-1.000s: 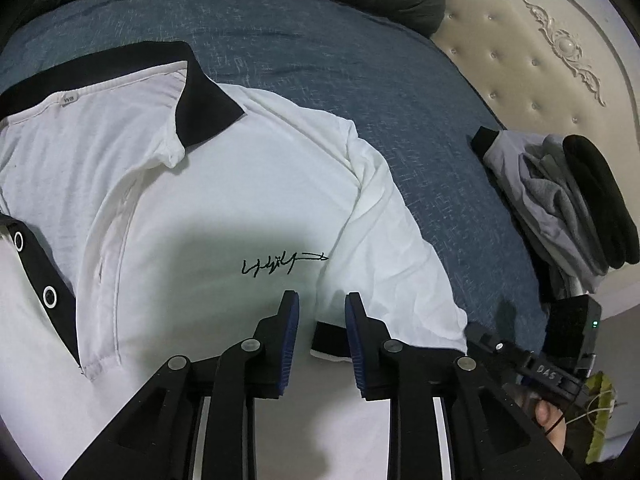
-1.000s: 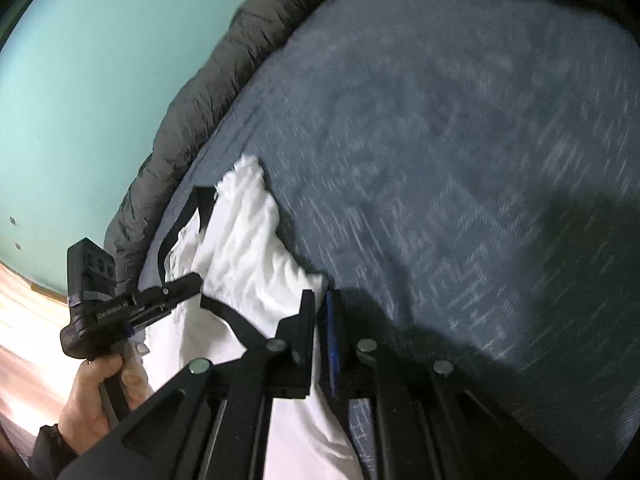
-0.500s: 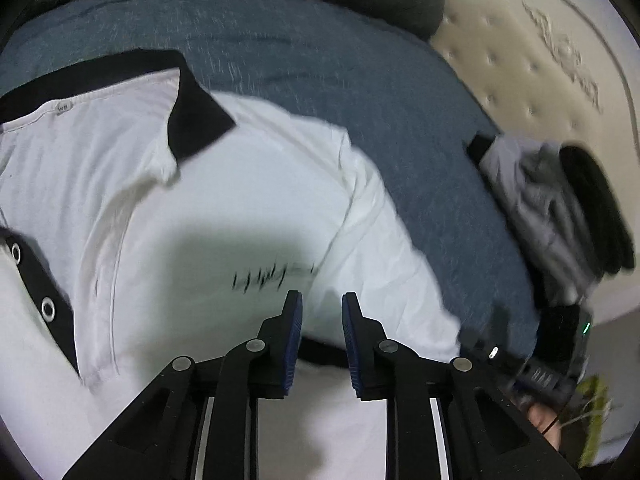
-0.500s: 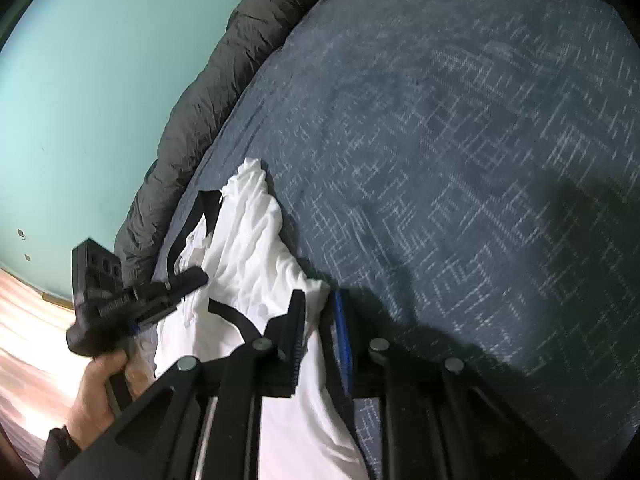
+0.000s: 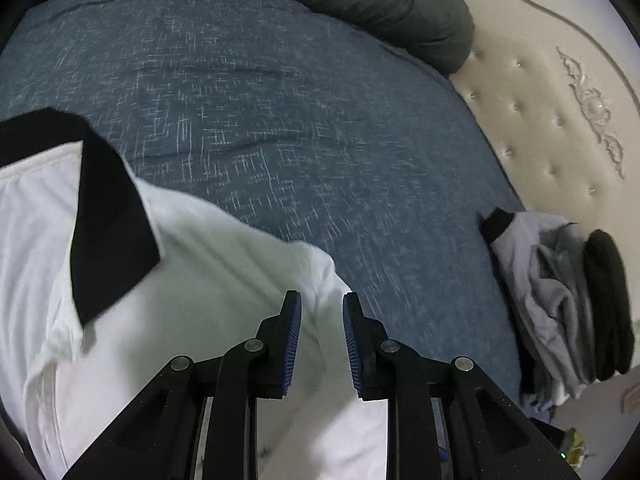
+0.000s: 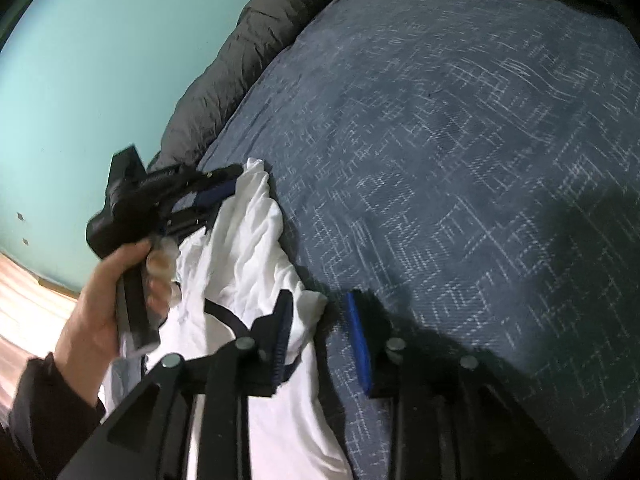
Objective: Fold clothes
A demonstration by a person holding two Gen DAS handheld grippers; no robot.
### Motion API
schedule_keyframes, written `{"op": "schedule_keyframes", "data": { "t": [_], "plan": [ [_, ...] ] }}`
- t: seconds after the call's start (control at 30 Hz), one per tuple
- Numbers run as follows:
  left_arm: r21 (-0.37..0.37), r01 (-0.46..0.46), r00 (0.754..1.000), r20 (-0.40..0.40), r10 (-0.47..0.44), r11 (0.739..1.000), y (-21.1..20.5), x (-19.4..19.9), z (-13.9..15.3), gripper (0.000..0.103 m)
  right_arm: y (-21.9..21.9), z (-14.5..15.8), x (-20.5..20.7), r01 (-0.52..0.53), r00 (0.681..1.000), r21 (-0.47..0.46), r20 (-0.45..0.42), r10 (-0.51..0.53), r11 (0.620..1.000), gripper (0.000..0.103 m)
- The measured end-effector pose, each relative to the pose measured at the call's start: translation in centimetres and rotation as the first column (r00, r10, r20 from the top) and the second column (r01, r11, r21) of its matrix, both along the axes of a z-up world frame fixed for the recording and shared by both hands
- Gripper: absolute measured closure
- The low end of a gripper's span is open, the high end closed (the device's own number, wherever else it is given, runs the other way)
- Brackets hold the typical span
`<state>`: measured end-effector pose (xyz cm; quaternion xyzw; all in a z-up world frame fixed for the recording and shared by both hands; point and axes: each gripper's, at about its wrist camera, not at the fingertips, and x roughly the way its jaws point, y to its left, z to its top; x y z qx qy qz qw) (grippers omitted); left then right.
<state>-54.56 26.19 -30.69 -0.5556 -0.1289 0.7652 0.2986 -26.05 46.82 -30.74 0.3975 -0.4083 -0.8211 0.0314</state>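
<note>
The left gripper hovers over the shoulder of the white polo shirt, its 2 jaws a little apart with nothing pinched. A good next move, by judgement, is to settle on the shoulder seam and bite only the top layer before carrying the side inward. The right gripper is opening, the sleeve edge lying loose between its jaws. The shirt lies on the blue bedspread, black collar spread, its sleeve side rumpled.
</note>
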Motion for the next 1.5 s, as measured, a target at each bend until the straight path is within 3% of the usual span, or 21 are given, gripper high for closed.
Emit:
{"op": "schedule_keyframes", "data": {
  "t": [0.13,0.2,0.27,0.33,0.37,0.4,0.53,1.17,1.4,1.43,1.5],
  "plan": [
    [0.009,-0.003,1.000,0.006,0.003,1.000,0.3,-0.7,-0.5,0.082,0.0,-0.3,-0.3,-0.002,1.000,0.002,0.001,0.002,1.000,0.075],
    [0.016,0.000,1.000,-0.004,0.000,1.000,0.5,-0.9,-0.5,0.097,0.1,-0.6,-0.2,-0.007,1.000,0.003,0.001,0.007,1.000,0.075],
    [0.019,0.006,1.000,-0.016,-0.005,1.000,0.5,-0.6,-0.3,0.102,0.2,-0.8,-0.1,-0.019,1.000,0.007,-0.003,0.019,1.000,0.075],
    [0.011,0.002,0.999,-0.033,-0.002,1.000,0.5,-0.7,0.1,0.102,0.1,-1.0,0.0,-0.037,0.999,0.010,-0.007,0.037,0.999,0.078],
    [0.008,-0.001,0.999,-0.042,0.002,1.000,0.5,-0.7,0.2,0.102,0.1,-1.2,0.2,-0.046,0.999,0.011,-0.008,0.046,0.999,0.089],
    [0.006,-0.004,0.999,-0.048,0.005,1.000,0.5,-0.8,0.4,0.102,0.1,-1.3,0.3,-0.054,0.998,0.011,-0.009,0.054,0.998,0.094],
    [-0.002,-0.013,0.998,-0.064,0.013,1.000,0.4,-1.3,0.7,0.102,0.1,-1.8,0.5,-0.047,0.999,-0.010,-0.024,0.047,0.999,0.099],
    [-0.038,-0.079,0.996,-0.048,0.077,0.996,0.3,-3.6,-1.1,0.102,1.9,-1.8,4.0,0.062,0.997,-0.074,-0.031,-0.064,0.995,0.102],
    [-0.012,-0.055,0.995,-0.079,0.054,0.998,-0.6,-2.1,1.5,0.100,2.3,-0.3,4.2,0.087,0.995,-0.072,-0.043,-0.090,0.994,0.099],
    [-0.019,-0.052,0.995,-0.087,0.050,0.998,-0.9,-1.6,2.2,0.099,2.4,-0.3,4.2,0.087,0.995,-0.088,-0.040,-0.091,0.992,0.099],
    [-0.019,-0.034,0.995,-0.099,0.032,0.999,-1.9,-0.2,3.4,0.083,2.4,-0.4,4.2,0.083,0.995,-0.120,-0.037,-0.088,0.989,0.099]
  ]
}}
